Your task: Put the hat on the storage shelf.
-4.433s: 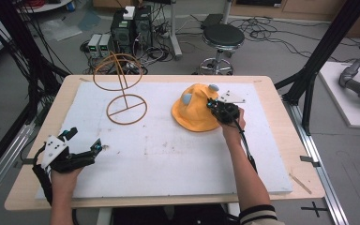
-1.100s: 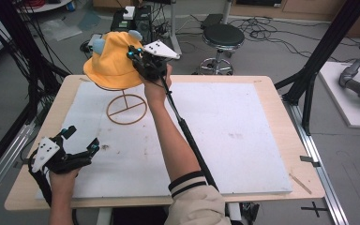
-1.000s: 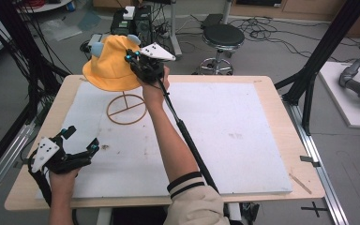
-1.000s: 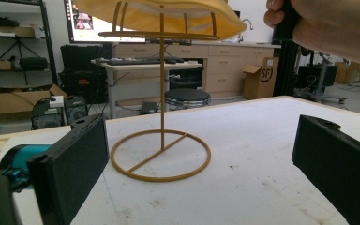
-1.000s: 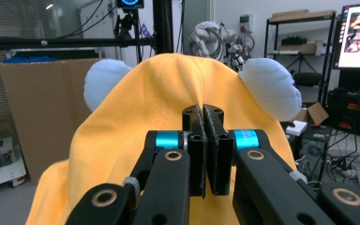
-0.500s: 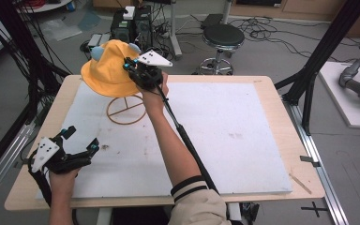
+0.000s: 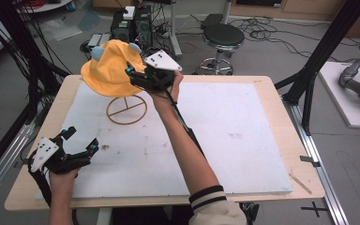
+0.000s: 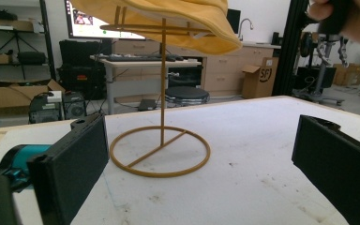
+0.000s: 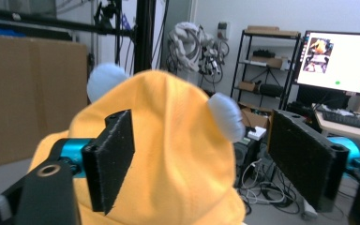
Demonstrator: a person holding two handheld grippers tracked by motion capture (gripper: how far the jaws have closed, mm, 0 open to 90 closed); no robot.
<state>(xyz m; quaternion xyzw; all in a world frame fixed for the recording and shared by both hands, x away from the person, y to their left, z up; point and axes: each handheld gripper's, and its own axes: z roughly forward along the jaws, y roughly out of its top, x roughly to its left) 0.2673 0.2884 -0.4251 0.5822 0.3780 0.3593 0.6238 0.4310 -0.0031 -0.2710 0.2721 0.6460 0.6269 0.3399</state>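
While the hat is draped on the stand:
Hat [image 7: 108, 71]: seated atop the wire stand [image 7: 126, 109] at the bench's [image 7: 262, 140] far left.
Right claw [image 7: 136, 77]: just opened, spread, nothing pinched, beside the brim.
Left claw [image 7: 82, 150]: spread, empty, rested near the bench's front-left corner.
Surroundings: stool [image 7: 222, 37] beyond the bench.

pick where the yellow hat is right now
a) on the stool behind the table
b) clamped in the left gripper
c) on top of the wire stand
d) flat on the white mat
c: the yellow hat sits draped over the top of the wire stand, whose ring base rests on the table, and the right gripper has its fingers spread apart with the hat's crown free between them.
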